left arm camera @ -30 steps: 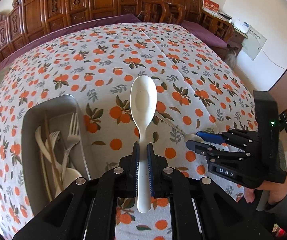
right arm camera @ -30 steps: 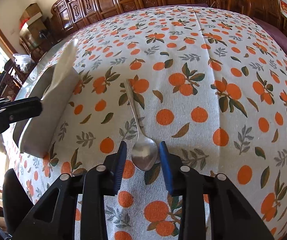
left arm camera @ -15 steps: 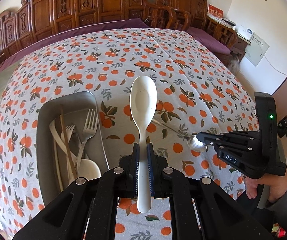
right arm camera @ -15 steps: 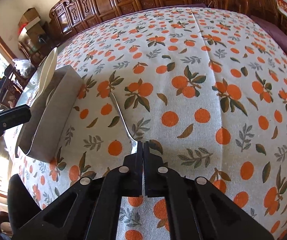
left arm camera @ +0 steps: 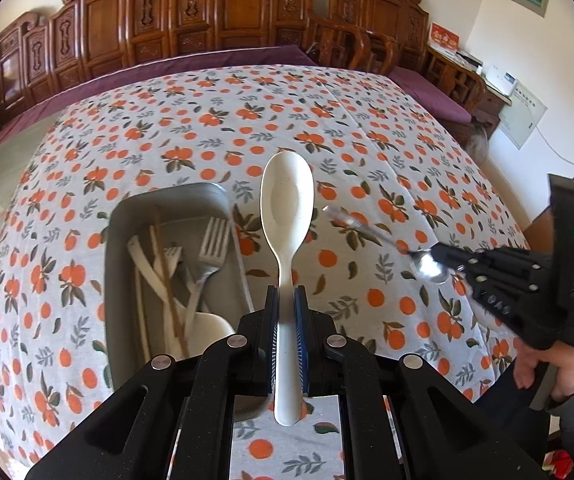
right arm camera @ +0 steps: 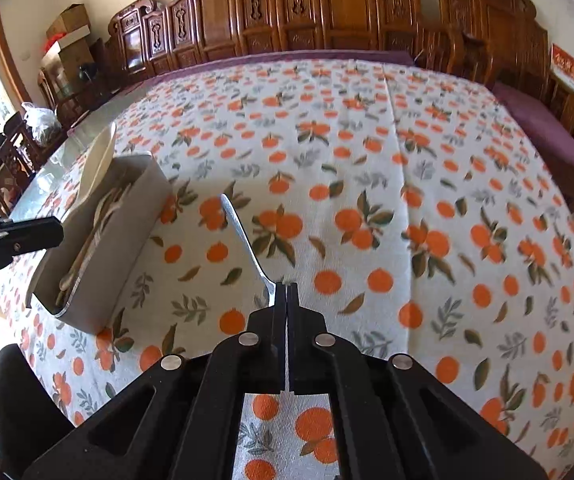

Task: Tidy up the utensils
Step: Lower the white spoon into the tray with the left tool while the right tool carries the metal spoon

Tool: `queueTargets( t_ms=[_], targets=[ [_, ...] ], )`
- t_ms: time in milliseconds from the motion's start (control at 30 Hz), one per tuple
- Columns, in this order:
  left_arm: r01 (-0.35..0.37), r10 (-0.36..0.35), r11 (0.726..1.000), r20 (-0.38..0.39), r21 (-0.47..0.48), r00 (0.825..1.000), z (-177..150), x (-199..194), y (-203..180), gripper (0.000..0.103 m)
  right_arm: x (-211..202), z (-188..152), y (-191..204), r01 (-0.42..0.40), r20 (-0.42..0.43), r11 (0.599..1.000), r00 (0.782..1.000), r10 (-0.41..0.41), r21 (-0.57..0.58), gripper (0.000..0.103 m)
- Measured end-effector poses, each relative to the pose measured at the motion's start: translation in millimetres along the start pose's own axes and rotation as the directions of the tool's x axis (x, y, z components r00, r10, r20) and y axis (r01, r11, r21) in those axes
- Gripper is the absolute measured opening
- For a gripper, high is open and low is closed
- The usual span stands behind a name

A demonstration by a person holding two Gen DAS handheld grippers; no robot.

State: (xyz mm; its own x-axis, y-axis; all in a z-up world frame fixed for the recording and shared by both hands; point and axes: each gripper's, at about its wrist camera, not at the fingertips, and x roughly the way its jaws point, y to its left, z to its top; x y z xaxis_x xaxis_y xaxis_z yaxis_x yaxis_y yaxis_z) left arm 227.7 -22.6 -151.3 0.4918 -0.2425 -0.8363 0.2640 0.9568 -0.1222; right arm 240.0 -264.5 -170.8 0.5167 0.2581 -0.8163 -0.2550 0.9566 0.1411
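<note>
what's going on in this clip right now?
A person is sorting cutlery with two handheld claws. The left claw is shut on the handle of a white spoon, held above the tablecloth beside the grey tray, which already holds forks and other utensils. The right claw is shut on the bowl end of a metal spoon, lifted off the table. Neither spoon is in the tray yet.

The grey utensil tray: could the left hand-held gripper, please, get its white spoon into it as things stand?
Probably yes. The left hand-held gripper grips the white spoon just right of the grey tray, whose top is open; forks inside leave room.
</note>
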Motion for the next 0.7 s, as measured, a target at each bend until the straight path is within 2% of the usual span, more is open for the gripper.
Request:
queueTargets(
  t_ms=[367,700],
  targets=[
    [-0.040,0.040,0.998,0.001,-0.055,0.999,-4,-2,38,0.007,-26,23,12,-0.016,0.062,1.000,0.998,0.017,-0.018,0.001],
    [-0.073,0.066,0.991,-0.062,-0.112,0.996,-10,29,67,0.007,-34,32,33,-0.046,0.074,0.998,0.996,0.050,-0.051,0.001]
  ],
)
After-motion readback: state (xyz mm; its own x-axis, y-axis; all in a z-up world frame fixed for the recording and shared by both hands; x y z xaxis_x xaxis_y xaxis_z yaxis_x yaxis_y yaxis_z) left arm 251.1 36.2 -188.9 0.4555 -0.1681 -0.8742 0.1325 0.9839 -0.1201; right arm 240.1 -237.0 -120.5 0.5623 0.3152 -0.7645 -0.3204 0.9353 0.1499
